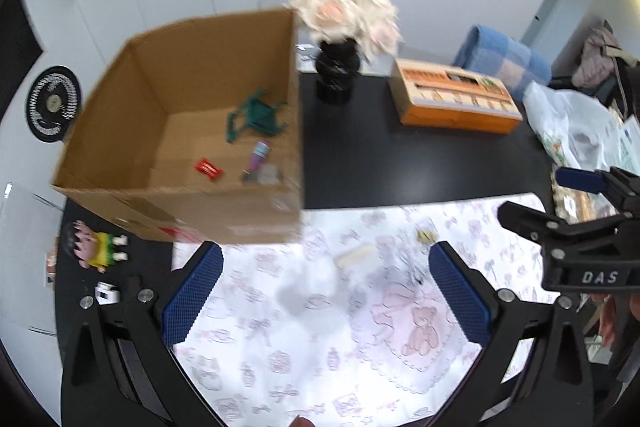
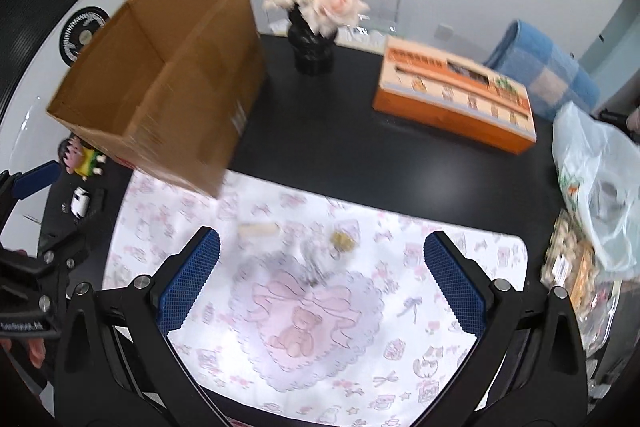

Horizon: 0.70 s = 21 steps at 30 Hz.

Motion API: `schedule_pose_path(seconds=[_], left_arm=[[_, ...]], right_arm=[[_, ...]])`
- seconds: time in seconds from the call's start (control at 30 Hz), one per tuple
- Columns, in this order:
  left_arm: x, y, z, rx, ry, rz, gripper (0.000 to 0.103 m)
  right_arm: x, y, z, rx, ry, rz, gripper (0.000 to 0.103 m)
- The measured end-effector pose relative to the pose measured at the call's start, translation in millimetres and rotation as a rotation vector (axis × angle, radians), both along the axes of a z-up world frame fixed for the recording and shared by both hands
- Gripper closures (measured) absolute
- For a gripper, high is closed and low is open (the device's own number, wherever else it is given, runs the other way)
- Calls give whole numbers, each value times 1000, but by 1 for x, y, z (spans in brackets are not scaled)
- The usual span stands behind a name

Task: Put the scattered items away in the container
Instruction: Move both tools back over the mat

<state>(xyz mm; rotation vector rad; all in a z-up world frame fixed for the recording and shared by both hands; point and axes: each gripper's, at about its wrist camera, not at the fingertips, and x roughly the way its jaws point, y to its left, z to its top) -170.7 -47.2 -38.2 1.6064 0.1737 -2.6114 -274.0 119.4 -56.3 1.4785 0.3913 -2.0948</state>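
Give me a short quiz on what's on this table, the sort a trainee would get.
1. True or false: the cardboard box already has things inside it.
2. Which loose item lies on the patterned cloth? A) a cream-coloured stick B) a spoon C) a cup
3. Fill in: both the left gripper and the right gripper are ____ and hold nothing.

Key:
1. True: a green toy, a small red item and a small tube lie on its floor.
2. A.
3. open.
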Motion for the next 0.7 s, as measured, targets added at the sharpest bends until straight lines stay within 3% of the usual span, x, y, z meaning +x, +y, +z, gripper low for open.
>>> schedule_pose_path(seconds=[0.43,0.7], left_arm=[[-6,50,-110,47,-112,-38,0],[-24,56,-170,61,-158,-18,0]], right_arm=[[2,43,-106,26,-107,-35,0],[-5,44,-167,38,-146,-46,11]])
